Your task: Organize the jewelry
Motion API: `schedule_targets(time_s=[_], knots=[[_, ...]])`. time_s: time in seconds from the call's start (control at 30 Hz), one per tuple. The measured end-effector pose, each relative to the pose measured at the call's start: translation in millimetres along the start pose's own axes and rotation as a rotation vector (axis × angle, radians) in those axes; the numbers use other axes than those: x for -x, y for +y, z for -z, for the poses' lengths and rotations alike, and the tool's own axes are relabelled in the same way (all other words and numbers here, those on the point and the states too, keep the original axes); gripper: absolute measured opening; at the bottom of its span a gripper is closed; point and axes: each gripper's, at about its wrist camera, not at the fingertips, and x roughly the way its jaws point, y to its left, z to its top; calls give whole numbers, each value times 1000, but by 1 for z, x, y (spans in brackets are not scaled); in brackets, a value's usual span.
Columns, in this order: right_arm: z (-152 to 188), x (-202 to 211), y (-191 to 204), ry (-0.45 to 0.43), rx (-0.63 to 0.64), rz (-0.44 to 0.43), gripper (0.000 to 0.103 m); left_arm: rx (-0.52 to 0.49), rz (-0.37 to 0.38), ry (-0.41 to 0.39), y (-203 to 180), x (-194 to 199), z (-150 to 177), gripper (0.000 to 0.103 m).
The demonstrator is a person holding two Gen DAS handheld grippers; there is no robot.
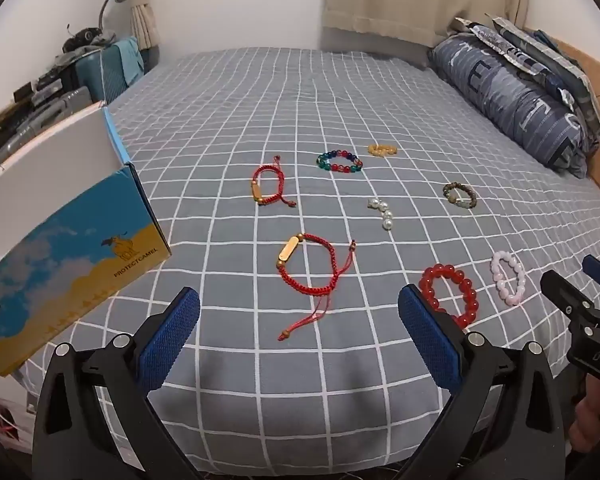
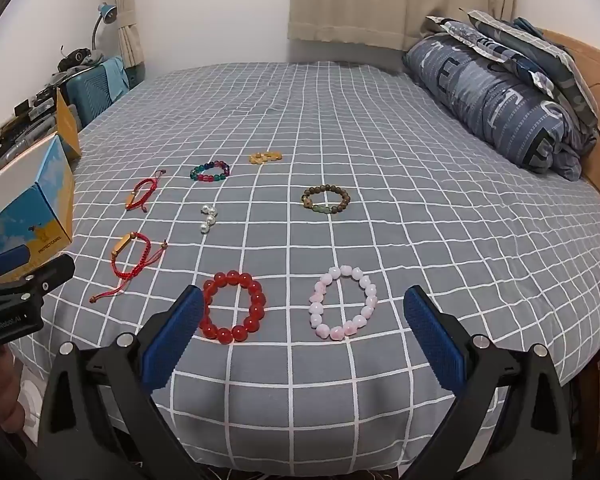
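While both grippers hang above the near edge of the grey bed sheet with a white grid point(image 1: 340, 100), neither holds anything. The left gripper point(image 1: 299, 330) has its blue-padded jaws wide apart, and so does the right gripper point(image 2: 304, 330).

In the left wrist view the nearer red braided cord bracelet with a gold bar point(image 1: 308, 266) lies at 12 o'clock just beyond the jaws, its loose cord ends trailing toward the camera. The red glass bead bracelet point(image 1: 448, 294) sits at about 2 o'clock, partly behind the right-hand pad. The pale pink bead bracelet point(image 1: 508, 278) lies just beside it, farther toward 3 o'clock. The short strand of white pearls point(image 1: 381, 212) lies at 1 o'clock, past the cord bracelet. The farther red braided cord bracelet point(image 1: 267, 186) is at 11 o'clock. The multicoloured bead bracelet point(image 1: 339, 161) and the small yellow bead piece point(image 1: 382, 149) lie farthest out, near 12 and 1 o'clock. The dark brown bead bracelet with green stones point(image 1: 459, 195) rests at 2 o'clock. The open blue-and-yellow cardboard box printed with a camel point(image 1: 72, 256) stands at 9 o'clock on the bed's left edge.

In the right wrist view the red glass bead bracelet touches the left-hand pad's tip, and the pink one lies between the jaws at 12 o'clock. A folded blue striped quilt point(image 2: 496, 104) is piled at 2 o'clock against the wooden headboard point(image 2: 596, 76).
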Motion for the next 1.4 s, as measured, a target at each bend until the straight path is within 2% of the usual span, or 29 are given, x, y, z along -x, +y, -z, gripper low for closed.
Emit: schedule_targets(time_s=[0.23,0.27,0.67,1.4], knots=[[-1,2,-7,1,-2,-3,96,-13,6,-34,-6,8,1,97],[-1,3,-9,2,-1,-4,96,-12,-12,5,-5,1,-2,97],[1,-2,3,11,15,27,96,-13,8,2,-4,2,3,97],[1,-6,4,12,23,42,96,-11,-19,20,-3,-3,3,97]])
